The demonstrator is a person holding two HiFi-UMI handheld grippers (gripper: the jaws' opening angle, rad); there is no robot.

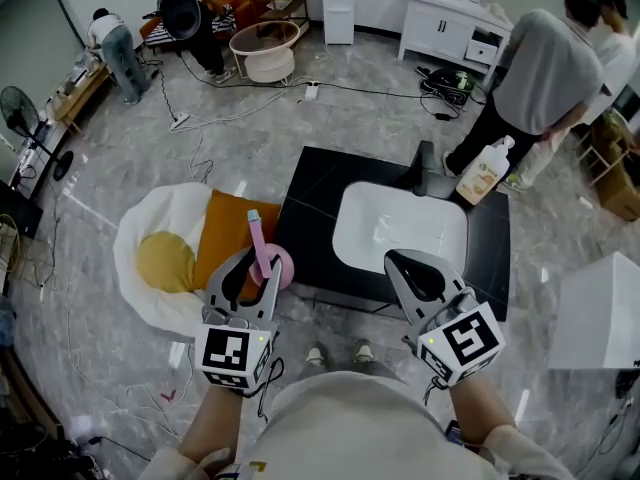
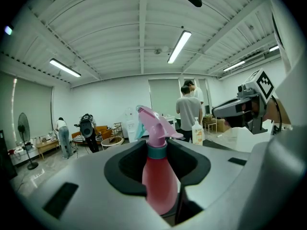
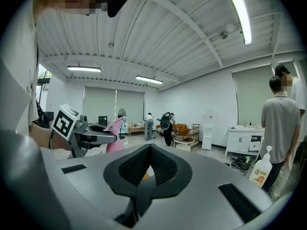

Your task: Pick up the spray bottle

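Note:
A pink spray bottle [image 1: 262, 253] with a pink trigger head and a teal collar stands upright between the jaws of my left gripper [image 1: 255, 268], which is shut on its body just under the collar. In the left gripper view the spray bottle [image 2: 158, 181] fills the gap between the dark pads [image 2: 192, 164], and its nozzle points right. My right gripper [image 1: 420, 273] hovers at the same height to the right, over the front edge of the black table [image 1: 310, 198]. Its jaws are shut and hold nothing. In the right gripper view, the left gripper [image 3: 91, 138] and the pink bottle [image 3: 114, 140] show at the left.
A white basin [image 1: 400, 230] sits in the black table, with a white pump bottle [image 1: 485, 173] at its far right corner. An egg-shaped cushion [image 1: 165, 258] and an orange cushion [image 1: 225, 233] lie on the floor to the left. Two people [image 1: 545, 68] stand at the back right. A white box [image 1: 600, 313] is at the right.

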